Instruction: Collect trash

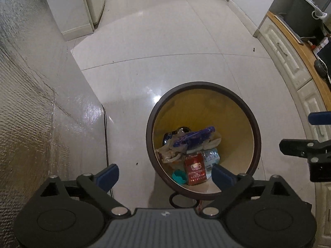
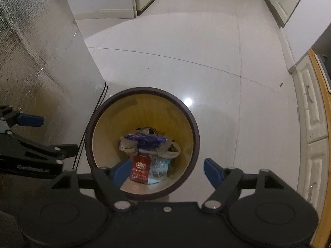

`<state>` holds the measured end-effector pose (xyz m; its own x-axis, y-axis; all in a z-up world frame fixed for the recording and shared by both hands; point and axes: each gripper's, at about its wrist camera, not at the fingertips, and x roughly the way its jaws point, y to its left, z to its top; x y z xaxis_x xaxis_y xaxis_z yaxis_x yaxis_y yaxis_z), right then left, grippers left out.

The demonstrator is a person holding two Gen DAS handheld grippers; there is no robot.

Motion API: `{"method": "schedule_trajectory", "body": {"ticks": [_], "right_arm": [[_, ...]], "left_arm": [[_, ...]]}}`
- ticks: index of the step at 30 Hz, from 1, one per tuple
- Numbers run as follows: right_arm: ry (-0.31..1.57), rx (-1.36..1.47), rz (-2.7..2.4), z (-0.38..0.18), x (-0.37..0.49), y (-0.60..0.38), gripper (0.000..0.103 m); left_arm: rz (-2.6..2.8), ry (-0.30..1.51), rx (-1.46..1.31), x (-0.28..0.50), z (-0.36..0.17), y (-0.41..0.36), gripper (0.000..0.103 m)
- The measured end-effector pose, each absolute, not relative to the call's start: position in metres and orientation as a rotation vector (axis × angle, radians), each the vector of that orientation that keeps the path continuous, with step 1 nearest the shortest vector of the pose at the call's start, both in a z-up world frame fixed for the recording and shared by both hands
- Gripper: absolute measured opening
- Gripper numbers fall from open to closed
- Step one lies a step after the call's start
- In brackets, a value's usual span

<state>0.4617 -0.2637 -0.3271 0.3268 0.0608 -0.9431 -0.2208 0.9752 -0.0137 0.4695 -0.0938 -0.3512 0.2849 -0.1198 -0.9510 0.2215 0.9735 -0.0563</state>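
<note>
Inside the round bin [image 2: 142,101], a red pack [image 2: 141,170], blue wrapper [image 2: 144,141] and half-buried bottle [image 2: 160,166] pile up; deeper items are unclear. Left hand-held gripper [image 1: 164,173] and right hand-held gripper [image 2: 166,172] hang spread and empty above it. Glossy tiled floor [image 1: 165,41]; wooden tabletop [image 1: 298,47] at the right edge, cut off.

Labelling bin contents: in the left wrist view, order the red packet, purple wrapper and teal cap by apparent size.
1. purple wrapper
2. red packet, close to the wrapper, so unsure
3. teal cap, clearly smallest
</note>
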Motion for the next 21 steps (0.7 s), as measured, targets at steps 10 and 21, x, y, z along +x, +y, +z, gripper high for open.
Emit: {"method": "schedule_trajectory", "body": {"ticks": [10,21], "right_arm": [[1.202,-0.031,0.181,-0.312,0.444,-0.287,0.103],[1.132,0.055,0.170,-0.269,0.420,-0.294,0.103]], "left_arm": [[-0.233,1.245,0.079,0.453,-0.328,-0.094,0.103],[-0.195,1.163,0.076,0.427,-0.275,-0.085,0.103]]}}
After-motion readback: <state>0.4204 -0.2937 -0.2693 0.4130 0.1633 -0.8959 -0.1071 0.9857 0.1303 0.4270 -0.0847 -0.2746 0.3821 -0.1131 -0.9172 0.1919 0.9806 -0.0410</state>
